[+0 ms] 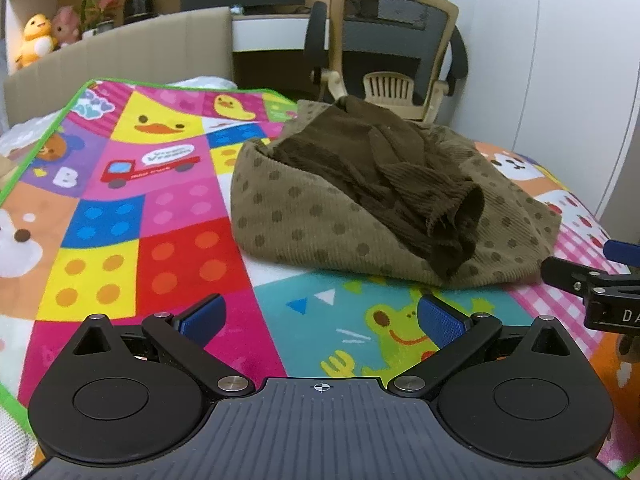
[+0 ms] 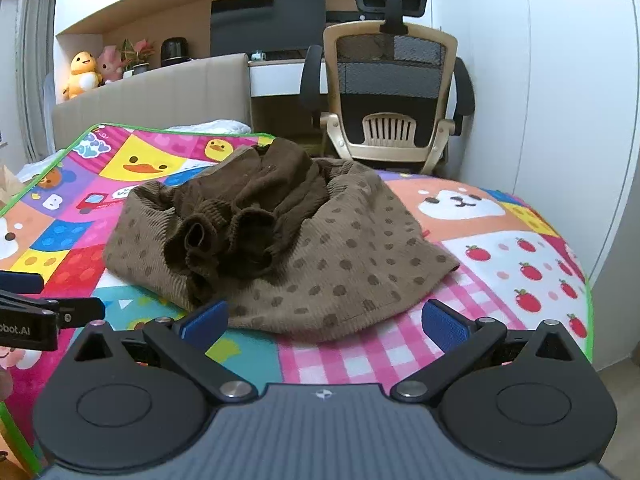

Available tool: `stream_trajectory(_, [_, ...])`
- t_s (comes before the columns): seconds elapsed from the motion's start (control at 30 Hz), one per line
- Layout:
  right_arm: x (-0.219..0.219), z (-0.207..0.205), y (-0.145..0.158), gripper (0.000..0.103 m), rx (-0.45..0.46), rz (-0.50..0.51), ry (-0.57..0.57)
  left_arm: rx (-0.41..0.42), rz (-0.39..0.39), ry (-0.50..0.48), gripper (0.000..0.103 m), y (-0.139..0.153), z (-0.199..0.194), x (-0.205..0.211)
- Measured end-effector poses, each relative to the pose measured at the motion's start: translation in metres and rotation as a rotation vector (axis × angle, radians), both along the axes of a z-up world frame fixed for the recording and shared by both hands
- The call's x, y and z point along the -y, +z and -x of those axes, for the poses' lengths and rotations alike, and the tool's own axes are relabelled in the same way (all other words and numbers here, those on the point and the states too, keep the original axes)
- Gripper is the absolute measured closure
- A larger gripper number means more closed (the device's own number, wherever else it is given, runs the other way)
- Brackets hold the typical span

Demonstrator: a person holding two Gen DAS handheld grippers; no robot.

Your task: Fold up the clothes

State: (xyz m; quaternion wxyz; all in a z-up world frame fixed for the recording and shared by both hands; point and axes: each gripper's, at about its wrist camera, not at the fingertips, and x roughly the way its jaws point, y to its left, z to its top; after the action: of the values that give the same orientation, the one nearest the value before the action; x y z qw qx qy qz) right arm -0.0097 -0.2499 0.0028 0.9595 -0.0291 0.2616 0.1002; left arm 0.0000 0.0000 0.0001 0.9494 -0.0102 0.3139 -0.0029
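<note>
A crumpled brown corduroy garment with darker dots lies heaped on a bright play mat; its dark brown sleeves are bunched on top. My left gripper stands open just short of the heap, blue pads apart over a frog picture, nothing between them. The right gripper's tip shows at the right edge. In the right wrist view the same garment lies ahead, its hem just beyond my open right gripper. The left gripper pokes in from the left.
The mat covers a bed with a beige headboard. Behind it stand an office chair, a desk and a monitor. Soft toys sit on a shelf at the left. A white wall runs along the right.
</note>
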Motion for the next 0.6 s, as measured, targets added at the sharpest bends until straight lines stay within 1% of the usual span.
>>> stream_trajectory(0.13, [-0.0023,0.0019,-0.0008,0.0,-0.004,-0.007,-0.004,-0.005,0.001,-0.001,0.0,0.0003,0.0002,0.0001])
stream_trajectory(0.23, [-0.0023,-0.0028,-0.0047,0.0,-0.041,-0.049,0.001,-0.009,0.001,-0.001,0.0,0.0005,0.0003,0.0001])
stream_trajectory(0.33, [0.0004,-0.0027,-0.0057,0.0,-0.04,-0.06,0.005,-0.014,0.003,-0.002,0.0,0.0004,0.0,-0.001])
stream_trajectory(0.6, [-0.002,-0.0048,-0.0072,0.0,-0.048,-0.039,0.007,-0.017,-0.007,0.0,0.0,0.0016,-0.0003,0.0001])
